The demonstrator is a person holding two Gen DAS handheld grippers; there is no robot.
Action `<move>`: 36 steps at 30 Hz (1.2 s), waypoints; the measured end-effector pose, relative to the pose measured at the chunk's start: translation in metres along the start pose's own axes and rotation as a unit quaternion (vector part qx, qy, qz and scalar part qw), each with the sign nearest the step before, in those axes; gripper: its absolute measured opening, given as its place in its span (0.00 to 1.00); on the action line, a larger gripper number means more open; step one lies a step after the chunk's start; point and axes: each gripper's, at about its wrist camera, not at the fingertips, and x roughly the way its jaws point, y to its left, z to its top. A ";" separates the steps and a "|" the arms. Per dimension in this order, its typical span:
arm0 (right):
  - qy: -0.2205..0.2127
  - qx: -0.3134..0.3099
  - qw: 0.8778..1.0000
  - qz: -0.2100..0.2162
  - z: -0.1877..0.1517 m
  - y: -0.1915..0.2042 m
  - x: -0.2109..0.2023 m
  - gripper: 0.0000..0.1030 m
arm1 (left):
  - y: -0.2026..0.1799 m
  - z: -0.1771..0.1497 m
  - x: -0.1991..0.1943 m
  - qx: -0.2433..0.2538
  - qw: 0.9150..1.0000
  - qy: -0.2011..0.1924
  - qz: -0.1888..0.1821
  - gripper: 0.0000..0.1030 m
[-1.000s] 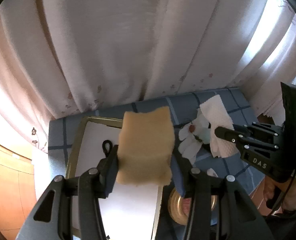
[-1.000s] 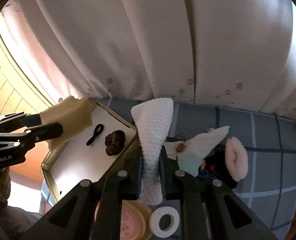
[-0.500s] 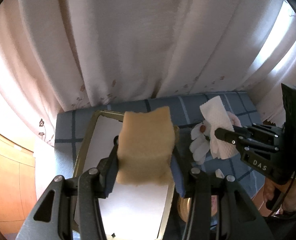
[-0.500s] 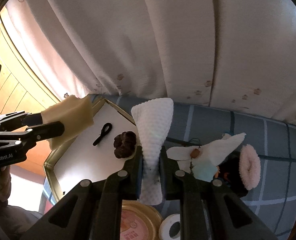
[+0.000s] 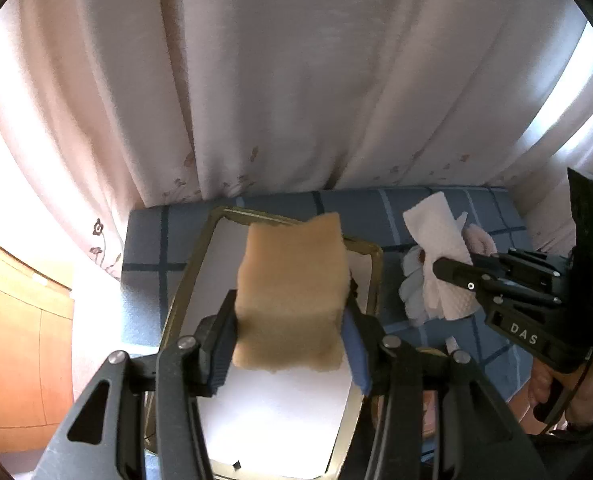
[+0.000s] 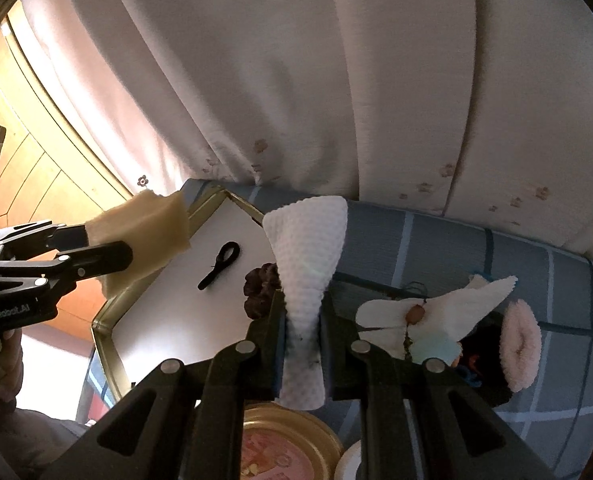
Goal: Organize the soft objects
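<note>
Gripping a tan sponge [image 5: 292,296] above the gold-rimmed tray [image 5: 370,276], the left gripper [image 5: 290,346] has its jaws pressed on it. The right gripper [image 6: 302,344] pinches a white paper towel [image 6: 306,264] near a black hair tie [image 6: 219,264].

The sponge [image 5: 292,292] hides the tray's [image 5: 192,276] middle from the left wrist.

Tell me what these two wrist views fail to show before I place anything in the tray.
- Left wrist view: the sponge in the left gripper hides the tray middle, including the hair tie and dark scrunchie.
- Right wrist view: the paper towel in the right gripper covers part of the scrunchie.
- Right wrist view: the gold tin is cut off by the bottom edge and fingers.
</note>
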 end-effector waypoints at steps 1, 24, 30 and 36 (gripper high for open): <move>0.000 -0.001 1.000 0.001 0.000 0.000 0.000 0.15 | 0.001 0.000 0.000 -0.001 1.000 0.001 0.000 0.46; 0.020 -0.038 0.999 0.025 0.007 0.034 0.020 0.15 | 0.032 -0.013 0.007 -0.037 0.999 0.021 0.014 0.46; 0.023 -0.044 0.998 0.027 0.009 0.039 0.023 0.15 | 0.037 -0.014 0.010 -0.041 0.999 0.024 0.014 0.46; 0.027 -0.050 0.998 0.030 0.008 0.043 0.029 0.15 | 0.041 -0.016 0.013 -0.044 0.998 0.029 0.016 0.46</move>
